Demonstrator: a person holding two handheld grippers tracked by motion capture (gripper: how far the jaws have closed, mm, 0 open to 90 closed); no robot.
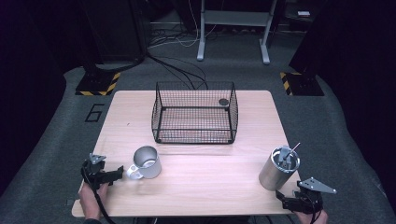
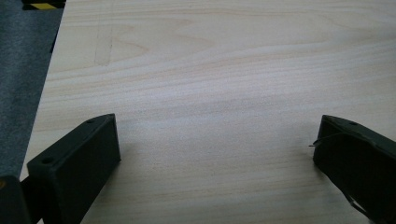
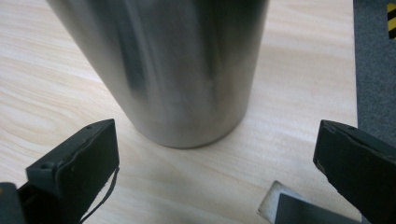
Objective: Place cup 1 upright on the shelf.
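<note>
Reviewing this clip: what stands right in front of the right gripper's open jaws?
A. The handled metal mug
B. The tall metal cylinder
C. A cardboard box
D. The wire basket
B: in the right gripper view the tall metal cylinder stands on the table just ahead of the right gripper, whose jaws are spread wide and not touching it.

A single dark digit "6" [image 1: 95,112] stands on the grey floor [image 1: 56,121] left of the table [image 1: 210,182].

Light wooden table [image 1: 196,186] on grey carpet. A wire basket [image 1: 194,113] stands at its far middle. A metal mug [image 1: 147,162] sits near left, a steel canister [image 1: 279,168] near right.
</note>
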